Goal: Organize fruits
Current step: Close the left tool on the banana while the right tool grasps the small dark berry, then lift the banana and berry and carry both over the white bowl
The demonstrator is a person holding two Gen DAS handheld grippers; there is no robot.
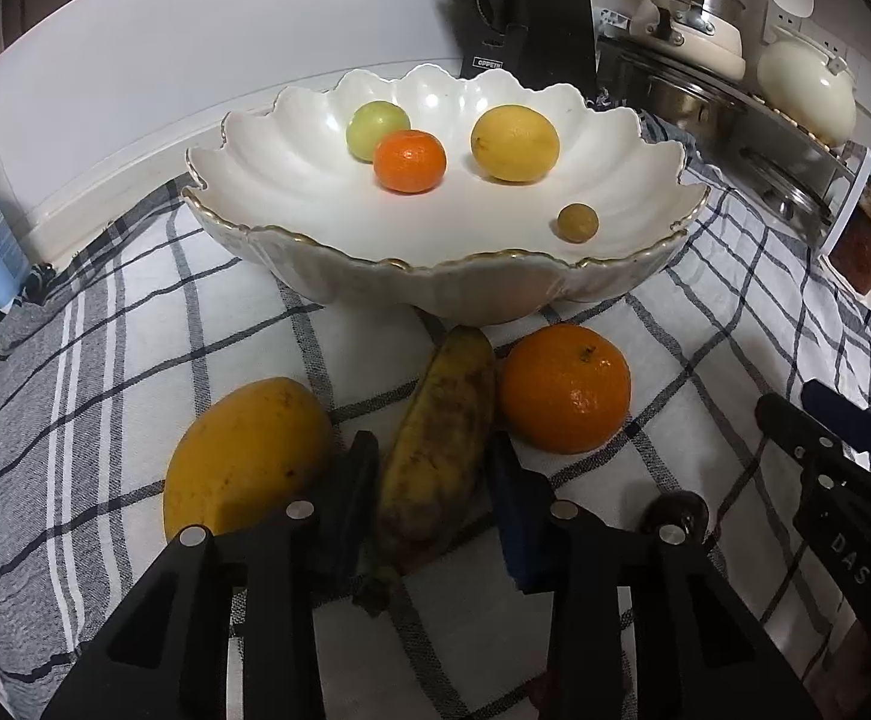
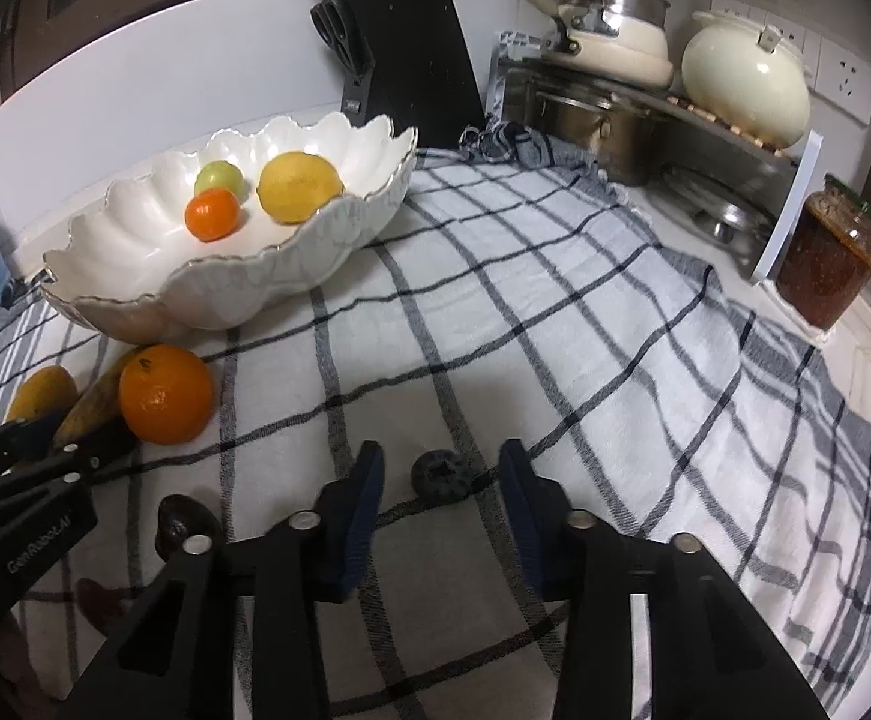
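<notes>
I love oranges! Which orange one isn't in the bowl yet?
The big orange lies on the cloth beside the banana. The small one already sits in the bowl.

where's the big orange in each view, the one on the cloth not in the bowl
Left wrist view: the big orange sits right of centre on the checked cloth, beside the banana, just in front of the bowl.
Right wrist view: the big orange is at the left, below the bowl, with the banana on its left.
Shared landmark: the white scalloped bowl with the gold rim.
</notes>
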